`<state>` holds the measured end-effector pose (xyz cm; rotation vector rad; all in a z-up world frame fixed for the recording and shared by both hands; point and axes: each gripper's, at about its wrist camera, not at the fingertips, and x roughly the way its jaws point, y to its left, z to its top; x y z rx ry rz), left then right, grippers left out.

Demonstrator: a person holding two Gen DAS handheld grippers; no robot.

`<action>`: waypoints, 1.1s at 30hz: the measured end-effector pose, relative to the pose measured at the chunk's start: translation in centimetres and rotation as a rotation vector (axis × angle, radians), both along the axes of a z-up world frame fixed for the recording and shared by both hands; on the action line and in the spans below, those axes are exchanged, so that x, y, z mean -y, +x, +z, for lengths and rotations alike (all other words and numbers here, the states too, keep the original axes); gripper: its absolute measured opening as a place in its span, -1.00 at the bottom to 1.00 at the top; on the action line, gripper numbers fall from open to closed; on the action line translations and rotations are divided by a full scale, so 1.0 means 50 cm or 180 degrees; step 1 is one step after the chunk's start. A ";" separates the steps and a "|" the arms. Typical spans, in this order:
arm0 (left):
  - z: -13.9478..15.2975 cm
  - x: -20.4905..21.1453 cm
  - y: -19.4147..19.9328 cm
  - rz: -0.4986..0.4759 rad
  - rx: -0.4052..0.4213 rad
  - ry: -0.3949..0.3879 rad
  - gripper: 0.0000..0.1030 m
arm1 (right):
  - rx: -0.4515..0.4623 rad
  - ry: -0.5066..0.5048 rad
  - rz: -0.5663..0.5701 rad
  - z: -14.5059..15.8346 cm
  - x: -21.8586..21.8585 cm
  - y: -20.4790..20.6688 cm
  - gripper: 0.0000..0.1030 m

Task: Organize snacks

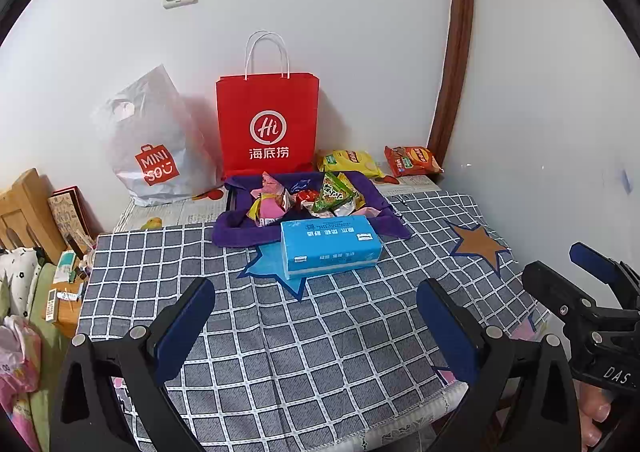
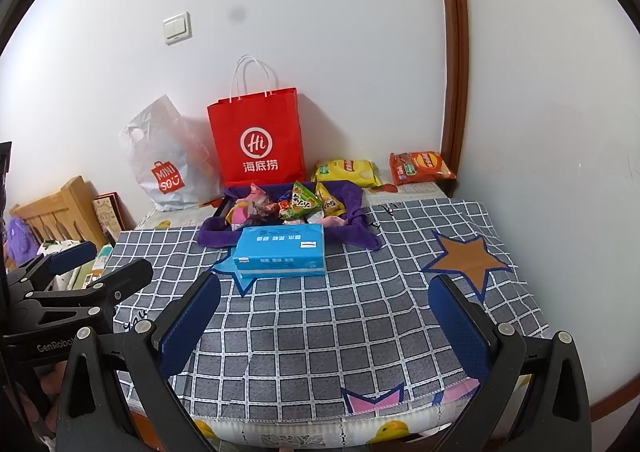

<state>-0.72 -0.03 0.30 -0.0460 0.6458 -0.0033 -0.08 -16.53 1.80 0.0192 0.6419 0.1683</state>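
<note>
Several small snack packets lie piled in a tray lined with purple cloth at the table's far middle. A yellow chip bag and an orange-red chip bag lie behind it to the right. My left gripper hovers open over the near table, empty. My right gripper is open and empty too, hanging beside the left one. In the left wrist view it sits at the right edge.
A blue tissue pack lies in front of the tray. A red paper bag and a white plastic bag stand against the wall. Checked cloth covers the table; a wooden headboard is left.
</note>
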 end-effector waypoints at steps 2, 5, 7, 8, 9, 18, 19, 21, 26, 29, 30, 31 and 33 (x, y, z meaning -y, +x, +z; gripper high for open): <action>0.000 0.001 0.000 0.0002 -0.0002 0.0002 0.98 | 0.0001 0.0009 0.0005 -0.001 0.000 0.000 0.99; 0.000 0.000 0.000 0.0005 0.0001 -0.0001 0.98 | 0.0001 0.0009 0.0008 -0.001 0.001 -0.001 0.99; 0.000 -0.001 0.000 0.0004 0.0001 0.0000 0.98 | 0.0003 0.0009 0.0007 -0.001 0.001 -0.001 0.99; 0.000 -0.001 0.000 0.0005 0.0001 -0.0002 0.98 | 0.0003 0.0009 0.0006 -0.001 0.001 -0.001 0.99; -0.001 0.000 0.000 0.0007 0.0003 -0.0004 0.98 | 0.0004 0.0010 0.0005 -0.001 0.001 -0.001 0.99; -0.002 0.000 -0.003 0.0013 0.0003 -0.0005 0.98 | 0.0005 0.0009 0.0007 0.000 -0.001 -0.002 0.99; -0.002 0.000 -0.002 0.0016 0.0004 -0.0005 0.98 | 0.0004 0.0014 0.0010 0.000 0.000 -0.002 0.99; -0.004 0.000 -0.004 0.0018 0.0003 -0.0008 0.98 | 0.0010 0.0019 0.0010 0.000 -0.001 -0.002 0.99; -0.003 0.000 -0.004 0.0018 0.0003 -0.0008 0.98 | 0.0021 0.0022 0.0013 0.002 -0.003 -0.005 0.99; -0.003 -0.001 -0.004 0.0018 0.0003 -0.0007 0.98 | 0.0026 0.0025 0.0016 0.003 -0.003 -0.006 0.99; -0.003 0.000 -0.004 0.0019 0.0001 -0.0005 0.98 | 0.0027 0.0025 0.0018 0.003 -0.003 -0.007 0.99; -0.003 0.000 -0.005 0.0021 0.0001 -0.0006 0.98 | 0.0029 0.0025 0.0018 0.003 -0.003 -0.008 0.99; -0.002 -0.001 -0.004 0.0017 0.0006 -0.0012 0.97 | 0.0036 0.0028 0.0017 0.004 -0.003 -0.009 0.99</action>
